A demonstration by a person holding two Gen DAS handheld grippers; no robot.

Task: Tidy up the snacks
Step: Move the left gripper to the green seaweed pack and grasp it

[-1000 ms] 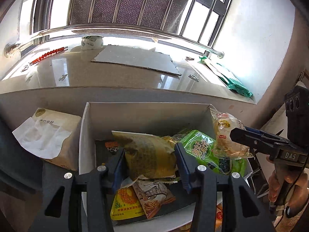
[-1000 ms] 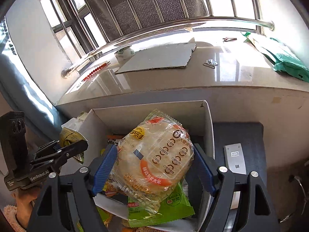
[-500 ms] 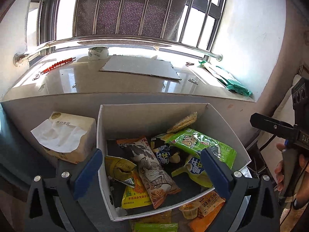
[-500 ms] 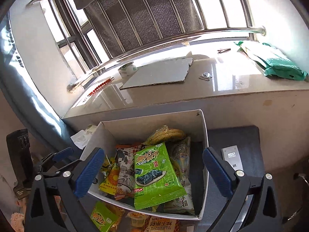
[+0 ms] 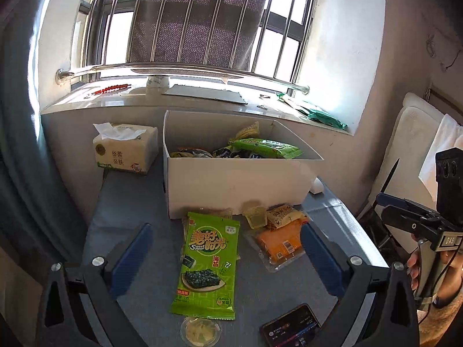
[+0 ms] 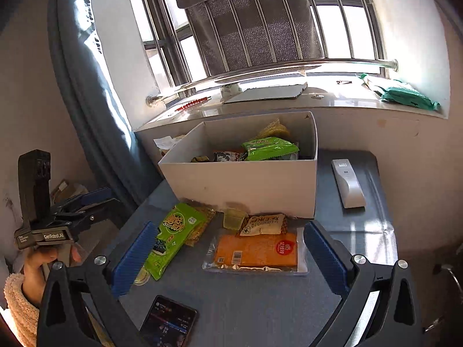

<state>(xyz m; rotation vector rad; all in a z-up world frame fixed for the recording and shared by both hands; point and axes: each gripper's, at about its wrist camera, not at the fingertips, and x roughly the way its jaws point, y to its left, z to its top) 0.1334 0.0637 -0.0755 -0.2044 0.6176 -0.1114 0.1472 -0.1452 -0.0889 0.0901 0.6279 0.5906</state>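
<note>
While both tools hover over the tabletop (image 5: 139,202):
Left tool (image 5: 228,257): fingers wide apart, empty.
Right tool (image 6: 231,254): fingers wide apart, empty.
Box (image 5: 237,185): holds snacks.
Seaweed pack (image 5: 208,263): flat before box.

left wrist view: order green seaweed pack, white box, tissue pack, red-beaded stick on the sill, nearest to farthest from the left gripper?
1. green seaweed pack: flat on the table, between the open fingers of the left gripper.
2. white box: behind the pack, centre.
3. tissue pack: back left, beside the box.
4. red-beaded stick: on the sill, far left.
</note>
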